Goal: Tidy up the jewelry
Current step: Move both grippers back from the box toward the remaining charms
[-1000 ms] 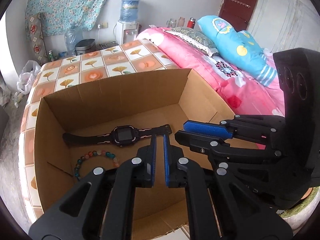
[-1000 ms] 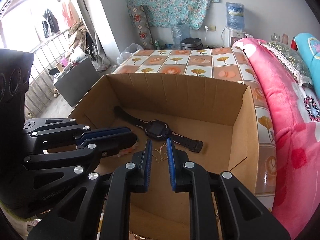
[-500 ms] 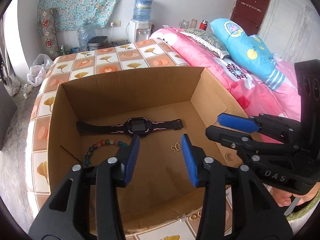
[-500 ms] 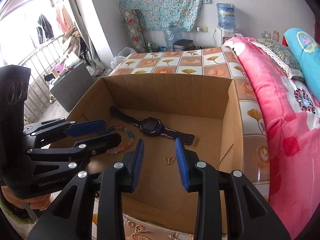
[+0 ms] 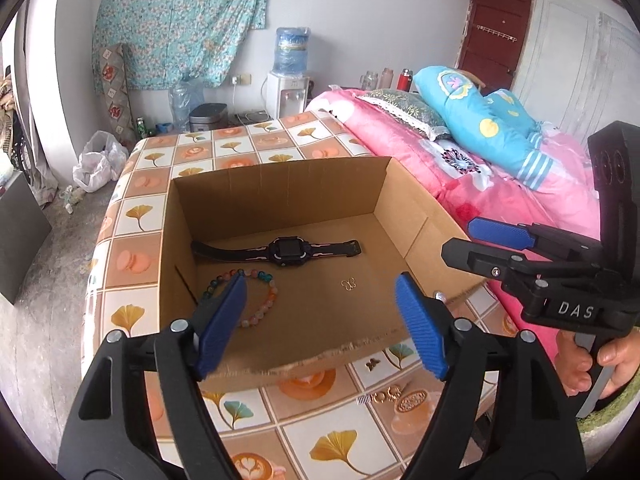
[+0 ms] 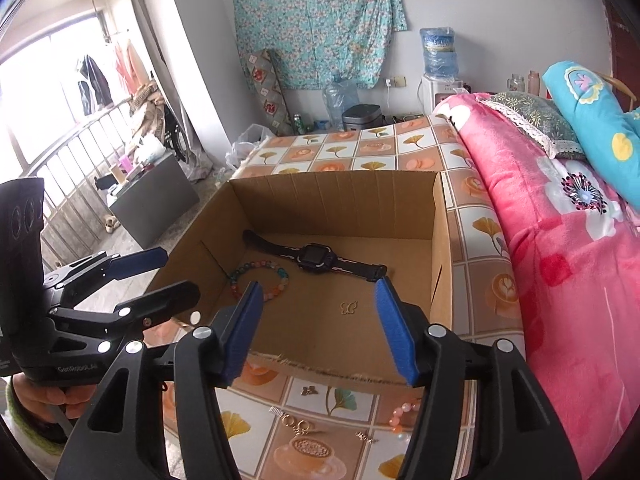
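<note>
An open cardboard box [image 5: 280, 200] [image 6: 332, 204] holds a black watch [image 5: 286, 250] [image 6: 314, 256], a beaded bracelet [image 5: 272, 292] [image 6: 248, 268] and a small gold butterfly piece [image 5: 348, 284] [image 6: 349, 307]. My left gripper [image 5: 320, 284] [image 6: 180, 274] hovers over the box's torn front edge, jaws opening, nothing between them. Beside it, my right gripper [image 6: 317, 285] [image 5: 460, 238] is likewise opening and empty. More small jewelry lies on the tablecloth in front of the box: gold rings [image 5: 386, 394] [image 6: 298, 424], a tiny butterfly [image 5: 372, 364] [image 6: 308, 391] and pink beads [image 6: 404, 412].
The box sits on a table with a tiled leaf-pattern cloth [image 5: 224, 148]. A pink bedspread [image 6: 560, 240] with a blue pillow [image 5: 488, 128] borders the table's right side. A person's hand [image 5: 600, 360] grips the right tool. Floor drops away to the left.
Both grippers drew back and upward out of the box while their jaws spread from nearly shut. The gold butterfly, earlier between the right fingers, now lies on the box floor.
</note>
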Demonstrator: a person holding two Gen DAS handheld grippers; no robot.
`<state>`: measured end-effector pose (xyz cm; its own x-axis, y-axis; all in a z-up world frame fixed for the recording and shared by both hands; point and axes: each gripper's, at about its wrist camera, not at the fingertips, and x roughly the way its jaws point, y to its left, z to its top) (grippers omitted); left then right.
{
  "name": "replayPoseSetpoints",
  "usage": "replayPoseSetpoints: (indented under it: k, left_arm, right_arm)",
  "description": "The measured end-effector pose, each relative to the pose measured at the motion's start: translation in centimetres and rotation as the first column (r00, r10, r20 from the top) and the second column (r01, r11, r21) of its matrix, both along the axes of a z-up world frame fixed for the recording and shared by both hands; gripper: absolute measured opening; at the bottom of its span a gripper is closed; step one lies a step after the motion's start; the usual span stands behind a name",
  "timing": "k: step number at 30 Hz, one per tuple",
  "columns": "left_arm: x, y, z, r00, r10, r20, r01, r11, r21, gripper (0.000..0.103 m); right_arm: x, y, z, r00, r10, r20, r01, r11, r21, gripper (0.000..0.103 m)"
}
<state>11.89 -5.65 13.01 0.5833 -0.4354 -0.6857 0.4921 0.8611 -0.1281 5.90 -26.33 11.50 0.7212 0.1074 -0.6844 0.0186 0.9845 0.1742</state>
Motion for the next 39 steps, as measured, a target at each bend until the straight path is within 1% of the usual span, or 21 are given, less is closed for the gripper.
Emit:
replayPoseSetpoints:
  k: [5,11,17,19,24,26,28,31,34,36,39]
  left_arm:
    - [-2.6,1.5,0.7,1.000,-0.003,0.022,0.004,1.000,-0.008,0.076]
    - [-5.6,3.6,0.8,0.999,0.000,0.034,0.001,1.000,-0.011,0.078]
    - [-7.5,5.2,-0.2,1.000,0.012,0.014,-0.011,1.000,-0.015,0.079]
    - [-7.9,5.6,-0.9,1.000,0.019,-0.006,-0.019,1.000,-0.010,0.079]
    - [-8.8,5.9,-2.6,0.999,0.025,-0.039,-0.025,1.000,-0.003,0.079]
    - [-9.0,5.7,-3.4,0.998,0.029,-0.050,-0.028,1.000,0.012,0.079]
    - [-9.1,5.5,-4.0,0.998,0.029,-0.061,-0.028,0.999,0.019,0.079]
    - [-9.2,5.5,-4.9,0.996,0.033,-0.079,-0.032,0.999,0.021,0.079]
    - [-9.0,5.4,-5.7,0.994,0.047,-0.096,-0.044,0.999,0.028,0.079]
    - [-8.8,5.5,-6.3,0.992,0.057,-0.110,-0.053,0.998,0.037,0.079]
    - [-8.4,5.6,-7.0,0.991,0.063,-0.117,-0.059,0.998,0.039,0.079]
  right_arm:
    - [-2.0,1.2,0.2,1.000,0.009,-0.006,-0.009,1.000,-0.013,0.067]
    - [-4.4,2.2,-0.1,1.000,-0.009,-0.016,0.009,1.000,-0.012,0.072]
    - [-6.0,3.4,-1.5,0.998,-0.019,-0.067,0.018,1.000,-0.017,0.076]
    - [-6.3,3.9,-2.1,0.995,-0.026,-0.091,0.023,0.999,-0.035,0.081]
    - [-7.1,5.0,-3.8,0.986,-0.062,-0.155,0.043,0.992,-0.119,0.086]
    - [-7.5,5.3,-4.3,0.984,-0.069,-0.167,0.044,0.988,-0.150,0.089]
    - [-7.7,5.8,-4.7,0.981,-0.084,-0.177,0.048,0.978,-0.202,0.093]
    - [-8.2,6.3,-5.2,0.979,-0.099,-0.180,0.045,0.960,-0.278,0.096]
    - [-8.3,6.4,-5.7,0.973,-0.136,-0.186,0.066,0.938,-0.339,0.096]
    - [-8.3,6.5,-5.9,0.973,-0.145,-0.181,0.070,0.928,-0.366,0.096]
    - [-8.4,6.4,-5.8,0.979,-0.146,-0.141,0.080,0.918,-0.389,0.096]
